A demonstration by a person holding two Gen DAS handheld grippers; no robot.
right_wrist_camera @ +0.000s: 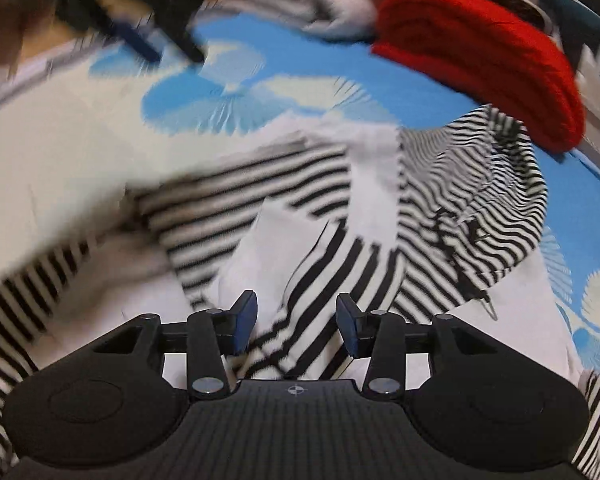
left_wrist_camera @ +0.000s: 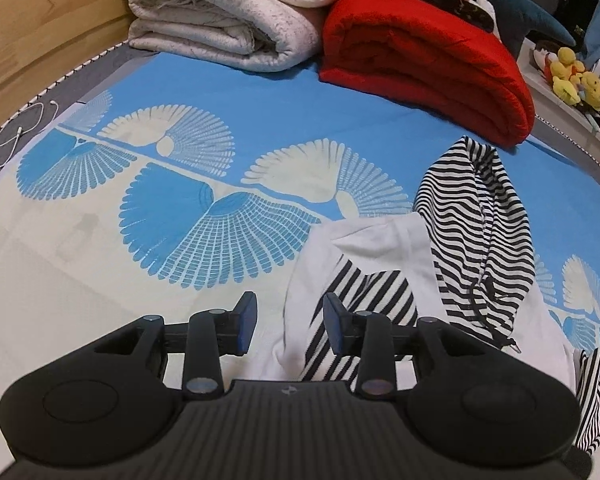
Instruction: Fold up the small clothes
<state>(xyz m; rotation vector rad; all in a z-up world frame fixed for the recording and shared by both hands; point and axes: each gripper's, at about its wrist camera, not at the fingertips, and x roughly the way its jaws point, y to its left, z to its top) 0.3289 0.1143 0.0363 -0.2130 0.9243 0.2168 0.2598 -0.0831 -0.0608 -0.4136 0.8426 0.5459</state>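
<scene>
A small white hoodie [left_wrist_camera: 380,240] with a black-and-white striped hood [left_wrist_camera: 476,216] and striped sleeves lies crumpled on the blue fan-patterned bedsheet [left_wrist_camera: 204,216]. My left gripper [left_wrist_camera: 292,324] hovers at the garment's left edge. Its jaws stand apart, with white and striped cloth showing in the gap and no pad pressing on it. In the blurred right wrist view, my right gripper [right_wrist_camera: 296,322] is open low over a striped fold [right_wrist_camera: 300,280] of the hoodie [right_wrist_camera: 240,272]. The striped hood [right_wrist_camera: 480,184] lies ahead to the right. The left gripper [right_wrist_camera: 176,56] shows blurred at the top left.
A folded cream blanket [left_wrist_camera: 228,12] and a rolled red blanket [left_wrist_camera: 432,60] lie at the far end of the bed. Yellow plush toys [left_wrist_camera: 576,76] sit off the right edge. A wooden bed frame [left_wrist_camera: 40,28] and a white cable [left_wrist_camera: 12,136] run along the left.
</scene>
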